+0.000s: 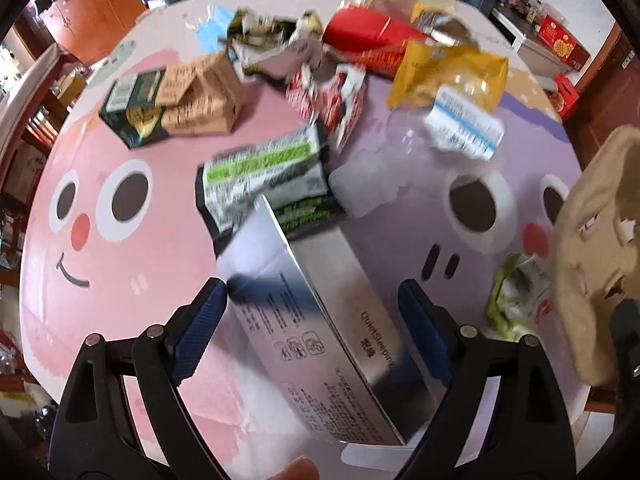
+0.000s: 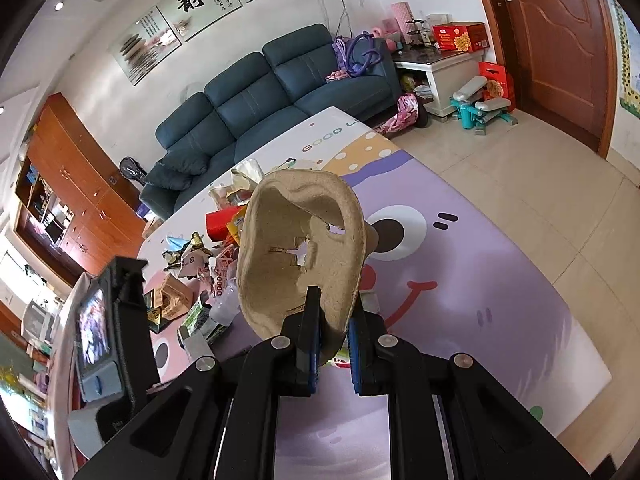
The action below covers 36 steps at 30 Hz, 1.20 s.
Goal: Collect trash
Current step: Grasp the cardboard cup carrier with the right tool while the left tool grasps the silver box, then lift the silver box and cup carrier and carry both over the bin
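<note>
1. My left fingers [image 1: 312, 320] stood wide around a silver box [image 1: 320, 344] near the desk's [image 1: 120, 312] front edge.
2. My right fingers [image 2: 334, 344] pinched a torn pulp tray [image 2: 296, 252], held above the desk.

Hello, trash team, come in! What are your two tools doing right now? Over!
Left tool open around the silver box, not clamped. Right tool shut on the pulp tray, held up. Wrapper pile waits on the table.

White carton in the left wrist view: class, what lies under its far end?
The white carton overlaps a black-and-green printed wrapper on the cartoon mat. What else sits beneath the carton is hidden.
</note>
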Tool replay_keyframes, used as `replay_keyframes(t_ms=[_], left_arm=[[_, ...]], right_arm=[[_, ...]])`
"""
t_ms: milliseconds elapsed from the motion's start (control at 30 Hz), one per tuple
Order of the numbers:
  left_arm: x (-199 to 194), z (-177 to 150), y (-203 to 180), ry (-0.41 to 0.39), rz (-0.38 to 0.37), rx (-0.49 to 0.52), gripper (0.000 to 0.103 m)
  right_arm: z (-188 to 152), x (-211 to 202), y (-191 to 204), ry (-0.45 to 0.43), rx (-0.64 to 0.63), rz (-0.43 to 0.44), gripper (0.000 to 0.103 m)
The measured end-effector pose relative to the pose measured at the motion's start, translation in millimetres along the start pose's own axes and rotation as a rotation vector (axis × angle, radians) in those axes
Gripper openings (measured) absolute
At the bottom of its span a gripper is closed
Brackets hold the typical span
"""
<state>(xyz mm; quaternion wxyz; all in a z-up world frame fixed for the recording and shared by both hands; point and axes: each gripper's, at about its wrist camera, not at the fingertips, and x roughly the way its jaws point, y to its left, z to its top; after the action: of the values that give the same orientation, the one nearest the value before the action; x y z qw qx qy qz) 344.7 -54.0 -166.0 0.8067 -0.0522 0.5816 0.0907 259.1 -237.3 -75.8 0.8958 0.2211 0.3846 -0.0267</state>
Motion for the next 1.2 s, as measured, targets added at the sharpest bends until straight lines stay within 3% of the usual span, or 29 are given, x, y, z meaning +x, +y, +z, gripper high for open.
replay_keyframes(t_ms=[333,400,467,700,967,1200], left_arm=[[3.5,-12.7,30.3,0.057,-0.057,-0.023,0.085],[2.8,-12.9,33.7,0.054,-0.070,-0.009,0.080],[-2.0,-16.2,35.2,0.035,-0.068,0.007,0.061],[-9.2,-24.9,59.4,0.035,-0.182,0.045,0.053],[-23.0,-52.6,73.9,0.049,-0.257,0.160,0.049],[-60.9,-98.2,58.9,0.038,-0.340,0.295,0.049]], right_arm=[[-9.5,0.4,19.7,0.028,-0.059,0.018,0.011],[-12.2,-0.3,24.8,0.032,-0.076,0.021,0.011],[-14.7,-1.7,28.1,0.038,-0.087,0.028,0.011],[-24.5,-14.2,29.9,0.053,-0.113,0.043,0.011],[-48.1,-50.6,31.2,0.070,-0.187,0.056,0.011],[-92.1,-103.9,18.8,0.092,-0.239,0.034,0.011]])
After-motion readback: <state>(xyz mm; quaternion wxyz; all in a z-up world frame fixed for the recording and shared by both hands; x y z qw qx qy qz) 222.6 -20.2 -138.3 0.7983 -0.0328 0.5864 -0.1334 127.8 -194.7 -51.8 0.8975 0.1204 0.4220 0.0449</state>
